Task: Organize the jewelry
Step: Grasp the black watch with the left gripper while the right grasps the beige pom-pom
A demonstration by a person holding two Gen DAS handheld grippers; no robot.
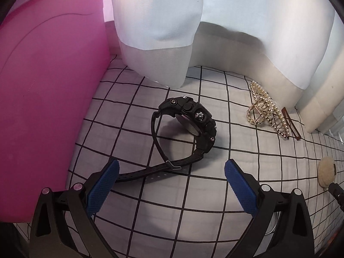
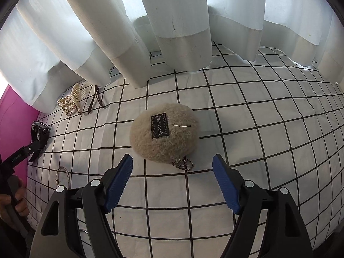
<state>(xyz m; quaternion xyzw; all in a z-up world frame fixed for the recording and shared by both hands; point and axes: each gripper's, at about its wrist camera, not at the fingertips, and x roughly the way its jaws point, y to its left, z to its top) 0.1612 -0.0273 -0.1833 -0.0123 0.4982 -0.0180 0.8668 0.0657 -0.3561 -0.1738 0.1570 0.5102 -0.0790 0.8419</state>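
A black wristwatch (image 1: pixel 189 126) lies on the checked cloth, its strap end reaching the left finger of my open left gripper (image 1: pixel 172 169). A gold pearl hair claw (image 1: pixel 261 109) and a brown snap clip (image 1: pixel 291 123) lie to its right. In the right wrist view, a beige fluffy pouch (image 2: pixel 164 135) with a black label and a ball chain (image 2: pixel 183 164) lies just ahead of my open right gripper (image 2: pixel 173 167). A thin bangle (image 2: pixel 63 175) lies left of that gripper. The watch (image 2: pixel 39 132), claw (image 2: pixel 69 103) and clip (image 2: pixel 95 99) show at far left.
A pink box (image 1: pixel 47 107) stands at the left of the watch. Pale curtains (image 2: pixel 172 32) hang down onto the far edge of the white checked cloth (image 2: pixel 258 129). The fluffy pouch also shows at right in the left wrist view (image 1: pixel 326 171).
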